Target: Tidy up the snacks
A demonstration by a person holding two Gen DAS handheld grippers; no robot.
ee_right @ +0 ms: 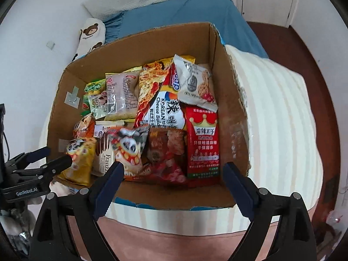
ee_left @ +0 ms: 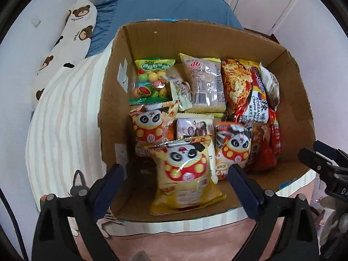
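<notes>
An open cardboard box [ee_left: 121, 50] [ee_right: 230, 91] on a bed holds several snack packs. In the left wrist view my left gripper [ee_left: 176, 178] is open, its fingers either side of a yellow panda snack bag [ee_left: 184, 174] at the box's near edge, not gripping it. Behind lie two orange panda bags [ee_left: 150, 124], a green candy-ball bag [ee_left: 152, 80] and Korean cheese noodles [ee_left: 243, 93]. In the right wrist view my right gripper [ee_right: 171, 180] is open and empty above the box's near wall, near a red crown packet [ee_right: 203, 145] and the noodles [ee_right: 161, 95].
The box sits on a cream striped blanket [ee_left: 61, 113] [ee_right: 278, 113] over a blue sheet [ee_left: 174, 6]. A bear-print pillow [ee_left: 71, 34] lies at the left by the white wall. The right gripper shows at the left view's right edge [ee_left: 326, 167]; the left gripper at the right view's left edge [ee_right: 39, 165].
</notes>
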